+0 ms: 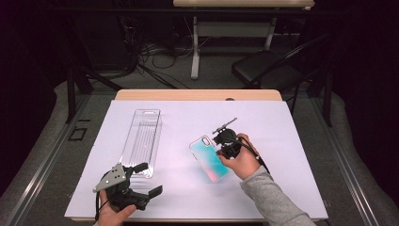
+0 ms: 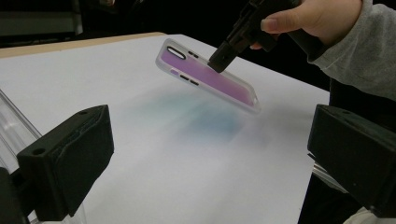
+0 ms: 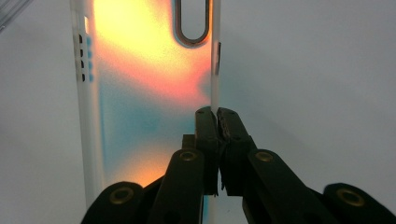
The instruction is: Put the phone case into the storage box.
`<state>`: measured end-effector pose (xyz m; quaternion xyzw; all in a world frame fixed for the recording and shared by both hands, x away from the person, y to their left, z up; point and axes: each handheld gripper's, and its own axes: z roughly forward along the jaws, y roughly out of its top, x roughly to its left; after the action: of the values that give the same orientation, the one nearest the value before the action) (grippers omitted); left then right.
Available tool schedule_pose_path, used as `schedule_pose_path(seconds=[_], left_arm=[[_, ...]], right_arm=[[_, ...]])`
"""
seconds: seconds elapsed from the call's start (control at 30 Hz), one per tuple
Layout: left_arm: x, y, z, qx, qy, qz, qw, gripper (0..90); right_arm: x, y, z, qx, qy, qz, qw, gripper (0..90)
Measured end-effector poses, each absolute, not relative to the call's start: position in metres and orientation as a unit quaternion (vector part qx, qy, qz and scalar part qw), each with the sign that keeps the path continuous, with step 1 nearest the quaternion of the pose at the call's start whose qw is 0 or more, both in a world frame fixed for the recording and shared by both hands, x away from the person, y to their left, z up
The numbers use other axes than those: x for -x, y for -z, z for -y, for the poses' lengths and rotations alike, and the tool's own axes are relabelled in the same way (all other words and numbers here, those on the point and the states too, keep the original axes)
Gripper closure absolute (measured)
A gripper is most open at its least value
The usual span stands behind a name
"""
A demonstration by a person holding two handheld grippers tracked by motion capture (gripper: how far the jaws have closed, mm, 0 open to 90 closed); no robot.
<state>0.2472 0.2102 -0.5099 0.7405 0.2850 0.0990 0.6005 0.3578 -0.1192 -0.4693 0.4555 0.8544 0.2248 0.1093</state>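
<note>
Right of centre on the counter (image 1: 291, 188), right tongs (image 3: 217, 114) pinch phone case (image 1: 209, 158) edge (lifted, tilted); left tongs (image 1: 143, 181) gape empty.

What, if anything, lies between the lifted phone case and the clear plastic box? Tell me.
Nothing visible. The right tongs are shut on the side edge of the phone case, which the left gripper view shows tilted and raised off the white sheet. In the high view, only bare sheet lies between it and the clear plastic box. The left tongs wait open near the box's near end.
</note>
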Motion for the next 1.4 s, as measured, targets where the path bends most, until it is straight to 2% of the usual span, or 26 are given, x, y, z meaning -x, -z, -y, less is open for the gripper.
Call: schedule_pose_path(seconds=[0.13, 0.27, 0.4, 0.67, 1.17, 1.4], left_arm=[[-0.249, 0.509, -0.207, -0.744, -0.103, -0.289, 0.594, 1.5], [-0.252, 0.508, -0.204, -0.745, -0.096, -0.292, 0.591, 7.0], [-0.255, 0.505, -0.2, -0.746, -0.096, -0.296, 0.588, 7.6], [-0.264, 0.495, -0.19, -0.745, -0.106, -0.296, 0.588, 14.9], [-0.29, 0.479, -0.168, -0.741, -0.106, -0.312, 0.585, 15.8], [-0.301, 0.479, -0.157, -0.743, -0.091, -0.32, 0.58, 19.9]], right_arm=[[-0.356, 0.47, 0.12, -0.456, -0.228, -0.853, 0.116, 88.0], [-0.354, 0.474, 0.12, -0.457, -0.233, -0.849, 0.124, 88.0], [-0.352, 0.476, 0.12, -0.457, -0.233, -0.848, 0.13, 88.0], [-0.349, 0.474, 0.122, -0.46, -0.254, -0.84, 0.138, 87.9], [-0.348, 0.464, 0.131, -0.472, -0.297, -0.817, 0.146, 87.9], [-0.348, 0.464, 0.13, -0.471, -0.304, -0.815, 0.148, 88.0]])
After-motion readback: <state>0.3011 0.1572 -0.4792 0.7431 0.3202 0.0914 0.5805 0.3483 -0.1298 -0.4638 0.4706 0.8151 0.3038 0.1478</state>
